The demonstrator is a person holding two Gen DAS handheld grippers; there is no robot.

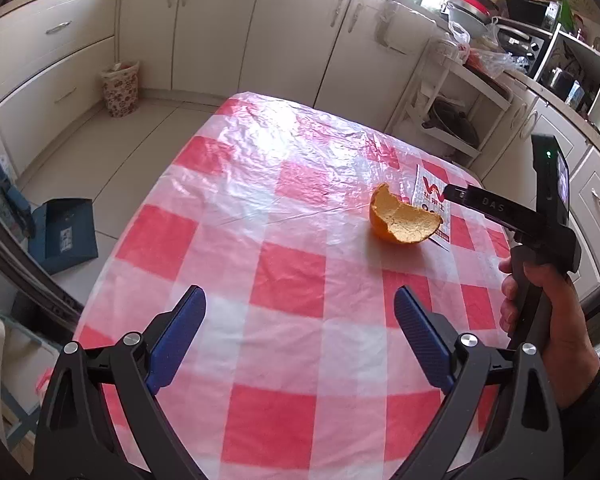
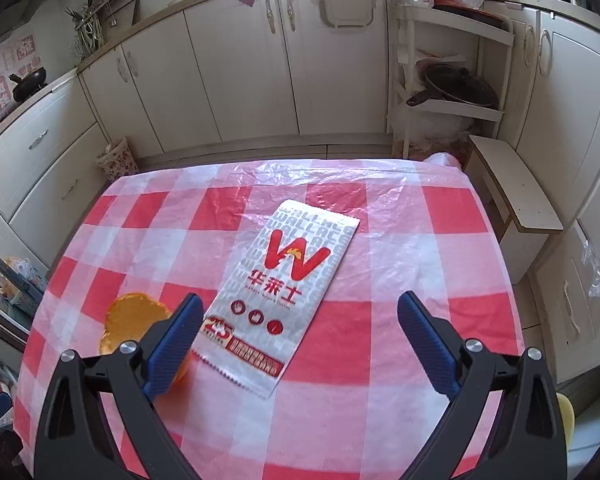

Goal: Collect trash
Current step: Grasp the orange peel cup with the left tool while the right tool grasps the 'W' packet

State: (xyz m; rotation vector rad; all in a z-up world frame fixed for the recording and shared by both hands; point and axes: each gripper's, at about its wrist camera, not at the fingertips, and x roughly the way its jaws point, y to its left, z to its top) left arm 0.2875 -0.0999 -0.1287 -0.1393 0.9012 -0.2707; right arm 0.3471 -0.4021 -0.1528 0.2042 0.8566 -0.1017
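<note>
Left wrist view: the left gripper (image 1: 300,304) hangs above a table covered with a red-and-white checked plastic cloth (image 1: 260,184), its blue-padded jaws spread wide with nothing between them. Farther along the table lies a cupped piece of orange peel (image 1: 402,220), hollow side up. Just behind it, partly hidden, lies a white paper wrapper (image 1: 430,192) with red print. The right gripper (image 1: 452,194) comes in from the right edge with its tip over the wrapper, beside the peel; from this side I cannot tell how its jaws stand. A hand (image 1: 540,304) grips its handle, with a dark sleeve (image 1: 596,396) at the wrist. On the floor near the cabinets stands a flower-patterned bin (image 1: 120,88), and a blue box (image 1: 64,234) lies on the floor left of the table.

Right wrist view: the right gripper (image 2: 300,308) has its jaws released and wide apart, holding nothing. The wrapper (image 2: 284,292) lies flat on the checked cloth (image 2: 400,240), its near end between the two fingers and close to the left finger (image 2: 176,344). The orange peel (image 2: 134,320) sits just left of the wrapper, partly hidden behind that finger; whether they touch I cannot tell. The patterned bin (image 2: 118,162) stands on the floor beyond the table's far left corner, against the cream cabinets (image 2: 240,68).
</note>
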